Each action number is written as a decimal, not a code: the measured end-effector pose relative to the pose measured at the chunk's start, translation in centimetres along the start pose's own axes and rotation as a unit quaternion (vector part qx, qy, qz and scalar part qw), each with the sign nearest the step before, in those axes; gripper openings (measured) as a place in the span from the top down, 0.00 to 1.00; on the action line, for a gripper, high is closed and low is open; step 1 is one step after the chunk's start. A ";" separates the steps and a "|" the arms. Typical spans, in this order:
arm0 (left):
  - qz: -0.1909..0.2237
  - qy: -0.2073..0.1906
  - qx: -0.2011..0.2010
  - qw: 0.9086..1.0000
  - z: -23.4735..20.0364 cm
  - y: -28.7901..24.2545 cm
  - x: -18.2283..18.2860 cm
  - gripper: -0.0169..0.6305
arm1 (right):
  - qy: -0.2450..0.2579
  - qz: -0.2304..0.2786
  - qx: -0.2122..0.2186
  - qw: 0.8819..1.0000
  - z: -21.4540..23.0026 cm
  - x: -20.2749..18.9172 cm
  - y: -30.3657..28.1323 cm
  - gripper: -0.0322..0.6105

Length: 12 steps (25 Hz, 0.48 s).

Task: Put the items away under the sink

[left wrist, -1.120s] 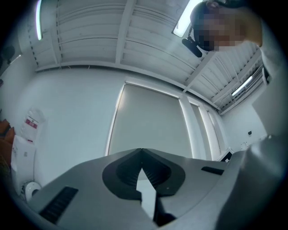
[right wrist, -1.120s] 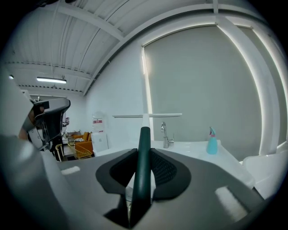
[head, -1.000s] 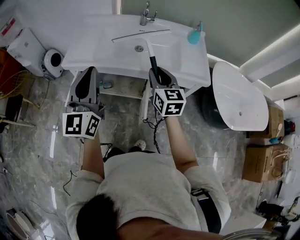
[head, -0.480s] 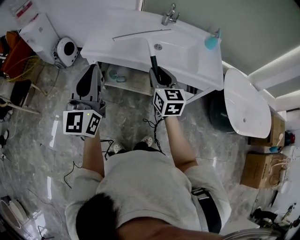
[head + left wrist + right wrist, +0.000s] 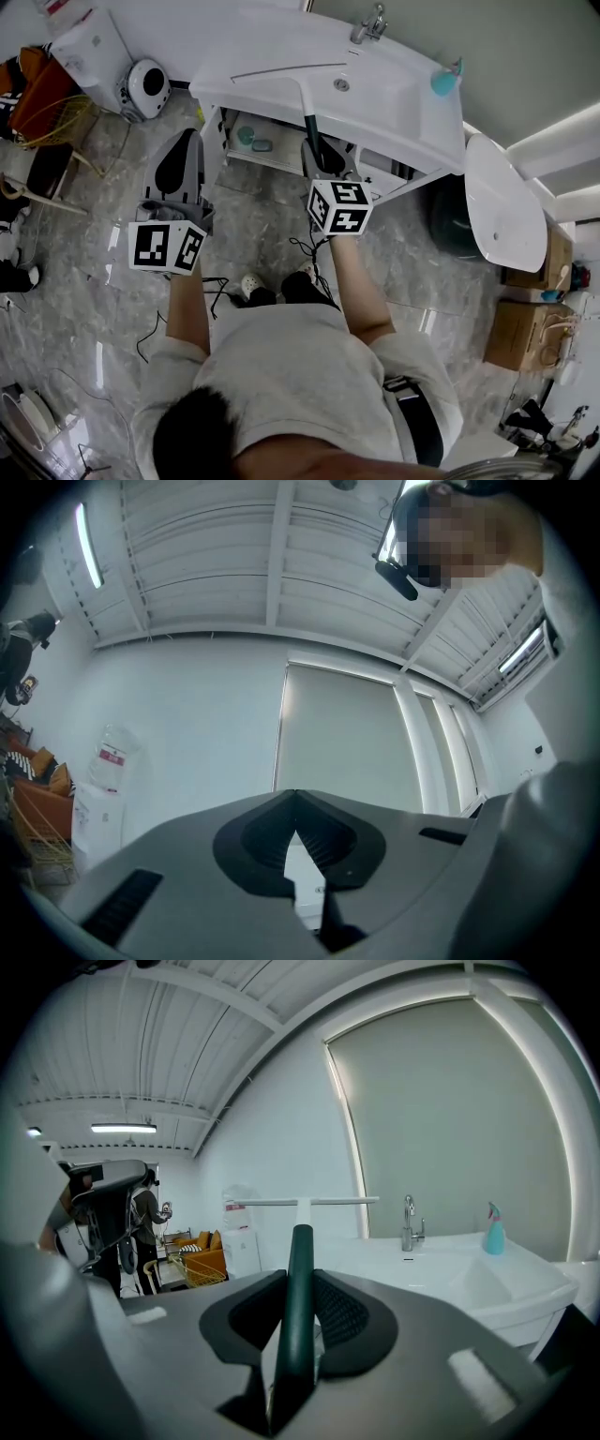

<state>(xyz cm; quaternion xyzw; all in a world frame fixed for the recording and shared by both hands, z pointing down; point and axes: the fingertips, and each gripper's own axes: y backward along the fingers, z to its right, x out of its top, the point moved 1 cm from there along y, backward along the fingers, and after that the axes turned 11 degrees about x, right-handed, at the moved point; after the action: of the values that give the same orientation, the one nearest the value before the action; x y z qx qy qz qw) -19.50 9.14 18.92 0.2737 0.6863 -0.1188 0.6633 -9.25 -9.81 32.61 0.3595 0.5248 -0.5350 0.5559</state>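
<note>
My right gripper (image 5: 323,155) is shut on the dark green handle (image 5: 308,120) of a squeegee, whose white blade (image 5: 291,70) hangs crosswise over the white sink (image 5: 412,112). In the right gripper view the handle (image 5: 298,1279) runs up between the pads to the blade (image 5: 305,1202), level with the sink top (image 5: 469,1269). My left gripper (image 5: 178,159) hovers over the floor left of the sink, shut and empty. Its tips (image 5: 296,803) meet in the left gripper view, pointing at a bare wall. Below the sink an open shelf (image 5: 281,155) holds a teal item (image 5: 246,135).
A faucet (image 5: 370,26) and a teal spray bottle (image 5: 445,80) stand on the sink. A white toilet-like unit (image 5: 147,86) is to the left, a white tub (image 5: 502,202) and black bin (image 5: 450,220) to the right. Cardboard boxes (image 5: 520,333) sit far right; cables (image 5: 150,347) trail on the floor.
The sink has slid up and to the right in the head view as both grippers drew back from it together. The shelf under the sink now shows. The squeegee stays gripped.
</note>
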 end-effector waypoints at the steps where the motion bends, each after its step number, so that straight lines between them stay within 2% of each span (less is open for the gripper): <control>1: -0.002 0.001 0.000 1.000 -0.5 0.3 -0.1 0.96 | -0.001 -0.003 -0.001 1.000 -0.5 -0.4 -0.1 0.79; 12: -0.022 0.002 -0.011 1.000 -3.6 2.9 -2.1 0.96 | -0.008 -0.030 -0.007 0.999 -4.1 -5.0 -0.8 0.79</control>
<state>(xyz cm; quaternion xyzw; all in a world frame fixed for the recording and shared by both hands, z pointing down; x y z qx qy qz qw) -21.10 12.98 21.88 0.2508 0.6948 -0.1253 0.6624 -10.21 -4.87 36.79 0.3353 0.5343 -0.5506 0.5467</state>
